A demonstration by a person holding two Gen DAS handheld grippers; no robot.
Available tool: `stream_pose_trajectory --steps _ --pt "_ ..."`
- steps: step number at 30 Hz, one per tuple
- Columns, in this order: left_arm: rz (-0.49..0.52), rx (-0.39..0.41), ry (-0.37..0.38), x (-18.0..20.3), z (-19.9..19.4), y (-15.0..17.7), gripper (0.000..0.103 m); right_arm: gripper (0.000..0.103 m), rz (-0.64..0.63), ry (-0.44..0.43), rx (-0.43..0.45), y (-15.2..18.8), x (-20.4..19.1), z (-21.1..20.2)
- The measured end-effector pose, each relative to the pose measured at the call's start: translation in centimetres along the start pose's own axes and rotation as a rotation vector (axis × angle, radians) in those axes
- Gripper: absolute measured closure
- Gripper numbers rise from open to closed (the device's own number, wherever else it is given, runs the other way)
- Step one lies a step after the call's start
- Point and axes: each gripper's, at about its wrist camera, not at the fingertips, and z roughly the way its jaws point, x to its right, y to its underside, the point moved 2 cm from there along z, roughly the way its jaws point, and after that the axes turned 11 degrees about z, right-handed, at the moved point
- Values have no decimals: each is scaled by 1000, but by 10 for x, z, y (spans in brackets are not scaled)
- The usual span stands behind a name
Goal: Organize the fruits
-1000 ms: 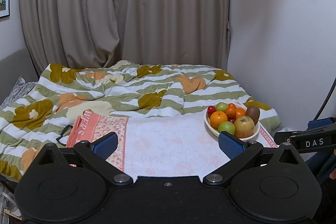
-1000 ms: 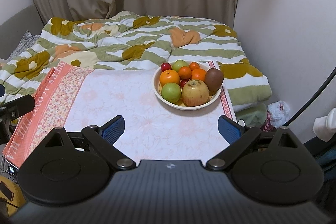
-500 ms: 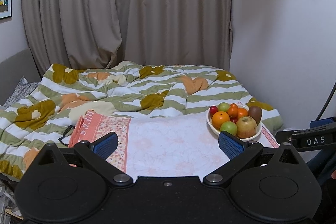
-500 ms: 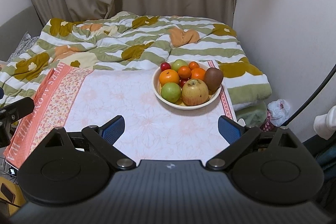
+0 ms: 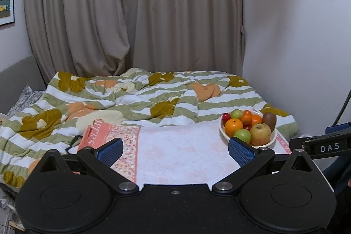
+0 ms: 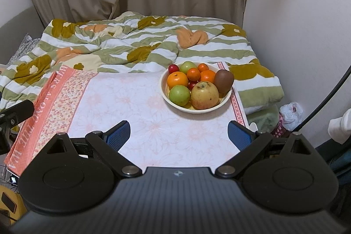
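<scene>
Right wrist view shows the fruits (image 6: 193, 82) all heaped in one shallow cream bowl (image 6: 164, 89) — smooth round oranges, green apples, a russet apple, a fuzzy kiwi leaning on the bowl's rim, likely propped by its neighbours. The bowl sits on a floral cloth (image 6: 131, 106) over the tabletop. Both the right gripper (image 6: 178, 138) and left gripper (image 5: 175, 149) hang short of the bowl, fingers spread wide, holding nothing.

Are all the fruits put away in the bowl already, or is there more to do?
All the fruit in view sits piled in the cream bowl on the pink cloth; none lies loose. Both grippers, left and right, hang back with jaws wide and hold nothing. This could be fruit just gathered, or a full bowl waiting to be sorted out.
</scene>
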Motion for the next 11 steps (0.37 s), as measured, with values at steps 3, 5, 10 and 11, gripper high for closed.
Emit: stream_pose_trajectory --steps 3,5,10,11 --pt "-2 3 4 -2 -1 2 0 0 1 0 2 2 -2 0" --pt "-11 4 2 -4 -2 3 0 0 1 1 3 3 -3 -1" --pt "-12 10 -11 -9 -3 6 0 0 2 0 2 2 -3 -1" --pt "-16 11 -10 -10 -4 7 0 0 3 1 3 3 -4 -1"
